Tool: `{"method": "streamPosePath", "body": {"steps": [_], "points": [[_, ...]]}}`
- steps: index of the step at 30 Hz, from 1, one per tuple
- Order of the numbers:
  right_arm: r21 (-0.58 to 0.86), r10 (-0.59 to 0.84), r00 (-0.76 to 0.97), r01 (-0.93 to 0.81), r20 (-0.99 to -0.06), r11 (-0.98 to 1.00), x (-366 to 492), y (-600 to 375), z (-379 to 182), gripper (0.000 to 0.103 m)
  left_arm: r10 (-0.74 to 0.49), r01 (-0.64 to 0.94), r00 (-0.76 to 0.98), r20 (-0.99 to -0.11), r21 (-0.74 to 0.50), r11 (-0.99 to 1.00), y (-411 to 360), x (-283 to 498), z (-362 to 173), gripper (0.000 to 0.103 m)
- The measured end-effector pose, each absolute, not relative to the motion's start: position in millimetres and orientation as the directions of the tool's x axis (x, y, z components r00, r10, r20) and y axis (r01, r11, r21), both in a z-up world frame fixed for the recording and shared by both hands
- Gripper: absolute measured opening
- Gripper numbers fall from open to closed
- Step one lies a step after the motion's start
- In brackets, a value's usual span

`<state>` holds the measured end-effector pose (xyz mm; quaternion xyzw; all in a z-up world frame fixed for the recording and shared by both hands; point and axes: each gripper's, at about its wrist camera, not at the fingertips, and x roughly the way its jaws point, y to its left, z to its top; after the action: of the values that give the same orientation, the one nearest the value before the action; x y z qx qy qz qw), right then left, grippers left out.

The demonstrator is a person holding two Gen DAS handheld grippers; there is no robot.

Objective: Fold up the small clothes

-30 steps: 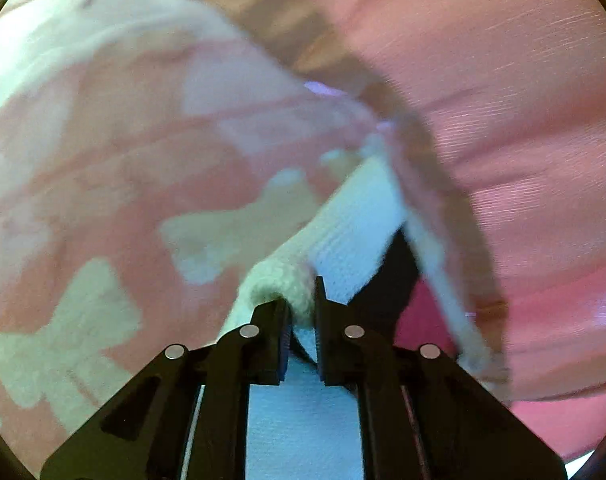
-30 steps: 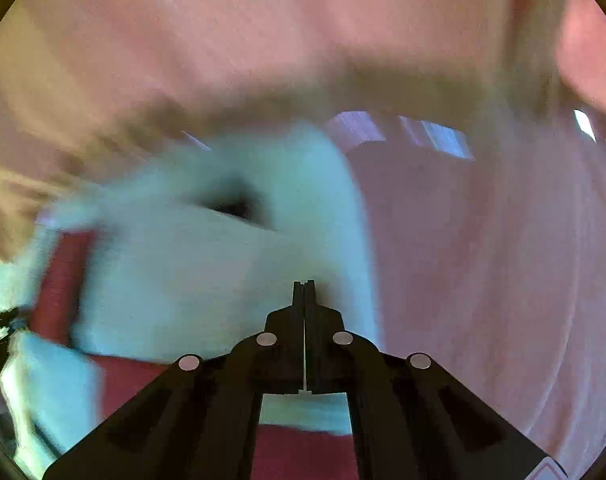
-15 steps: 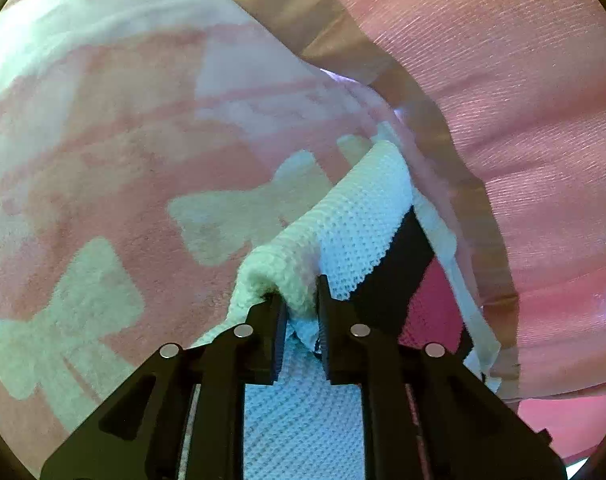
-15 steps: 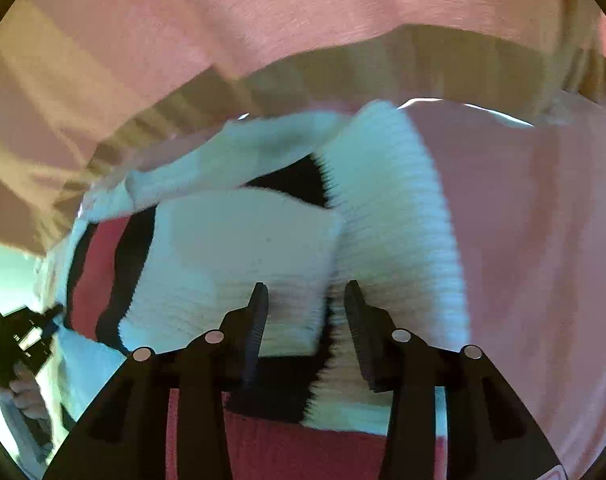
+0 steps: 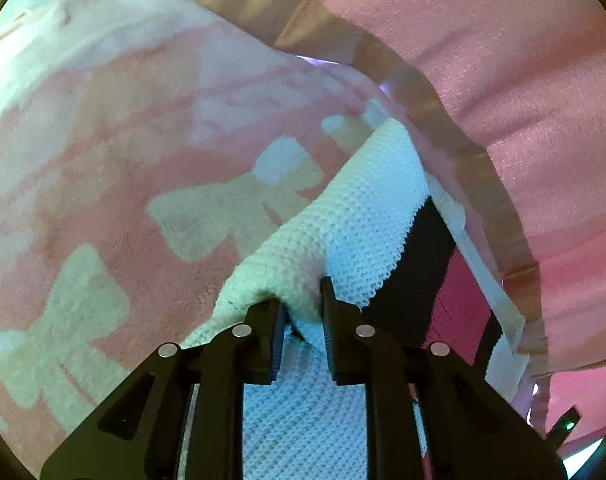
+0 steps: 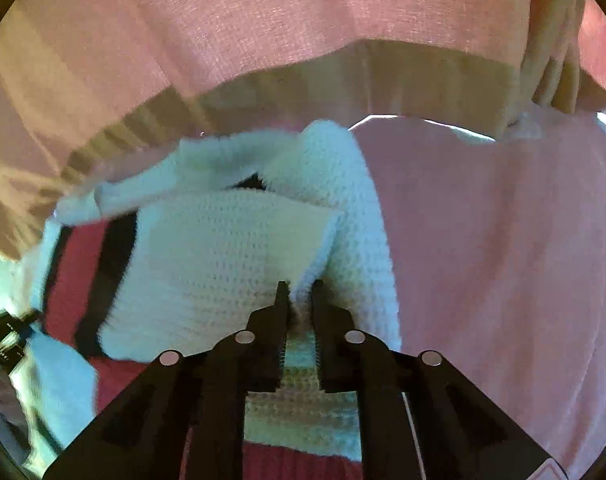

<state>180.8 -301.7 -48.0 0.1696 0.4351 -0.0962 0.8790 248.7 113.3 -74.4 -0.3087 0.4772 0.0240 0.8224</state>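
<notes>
Left hand-held gripper (image 5: 302, 300) was easing open around a fold of the white, black and red knitted sweater (image 5: 355, 216); right hand-held gripper (image 6: 300, 293) was closing on its white edge.

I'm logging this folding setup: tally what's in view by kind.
Knit sweater, white with black and red stripes: 1
Pink blanket with pale bows: 1
Pink sheet: 1
Grippers: 2, left gripper, right gripper
Total: 5

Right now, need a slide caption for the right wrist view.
Right gripper closing on a fold of the white knit sweater lying on a pink blanket.
</notes>
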Motion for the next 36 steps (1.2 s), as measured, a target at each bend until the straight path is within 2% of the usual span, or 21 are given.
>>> {"method": "streamPosePath", "body": {"steps": [2,3,6,9,12,17,20,23,26,29,32,35,36], "points": [[0.19,-0.1,0.665,0.349,-0.74,0.918,174.4,-304.7,-17.6,0.021,-0.256,-0.337,0.54,-0.801,-0.485,0.807,113.6,248.6,-75.4,0.017],[0.156,-0.126,0.682,0.336,-0.72,0.929,175.7,-300.9,-5.7,0.021,-0.259,-0.339,0.537,-0.803,-0.486,0.806,113.8,249.5,-76.0,0.017],[0.137,-0.059,0.679,0.231,-0.732,0.963,199.1,-281.9,0.8,0.014,-0.262,-0.347,0.534,-0.804,-0.491,0.799,115.6,249.5,-76.3,0.018],[0.067,-0.055,0.604,0.178,-0.795,0.982,245.3,-263.8,-25.9,0.002,-0.245,-0.344,0.535,-0.808,-0.474,0.811,113.3,247.4,-75.8,0.018],[0.005,-0.133,0.569,0.234,-0.812,0.972,293.6,-269.7,-44.1,0.002,-0.232,-0.338,0.535,-0.812,-0.457,0.822,108.9,248.0,-74.2,0.019],[0.029,-0.174,0.552,0.34,-0.815,0.94,332.6,-297.6,-54.9,0.0,-0.213,-0.32,0.529,-0.821,-0.426,0.846,103.5,250.8,-74.6,0.021],[0.041,-0.173,0.594,0.329,-0.786,0.943,317.5,-293.4,-32.5,0.001,-0.216,-0.312,0.526,-0.822,-0.423,0.851,102.7,252.2,-73.0,0.023],[0.055,-0.128,0.654,0.252,-0.745,0.966,266.0,-281.6,-5.0,0.002,-0.233,-0.311,0.522,-0.82,-0.438,0.843,106.8,247.9,-70.3,0.023],[0.045,-0.111,0.658,0.216,-0.745,0.975,196.2,-279.9,4.0,0.01,-0.244,-0.294,0.496,-0.833,-0.426,0.856,112.0,241.1,-68.9,0.026],[0.034,-0.129,0.617,0.245,-0.776,0.969,130.2,-283.6,-8.8,0.026,-0.257,-0.281,0.485,-0.836,-0.427,0.859,117.7,235.1,-69.1,0.027],[0.032,-0.144,0.549,0.298,-0.823,0.954,77.5,-296.4,-18.3,0.029,-0.234,-0.295,0.486,-0.842,-0.411,0.863,130.9,220.7,-62.7,0.027],[0.102,-0.087,0.515,0.327,-0.853,0.939,25.4,-291.7,-21.8,0.034,-0.194,-0.301,0.478,-0.857,-0.367,0.88,145.6,202.5,-52.2,0.039],[0.142,-0.058,0.53,0.329,-0.846,0.934,2.1,-290.3,-20.0,0.043,-0.211,-0.28,0.487,-0.847,-0.38,0.881,151.3,190.2,-47.6,0.039]]}}
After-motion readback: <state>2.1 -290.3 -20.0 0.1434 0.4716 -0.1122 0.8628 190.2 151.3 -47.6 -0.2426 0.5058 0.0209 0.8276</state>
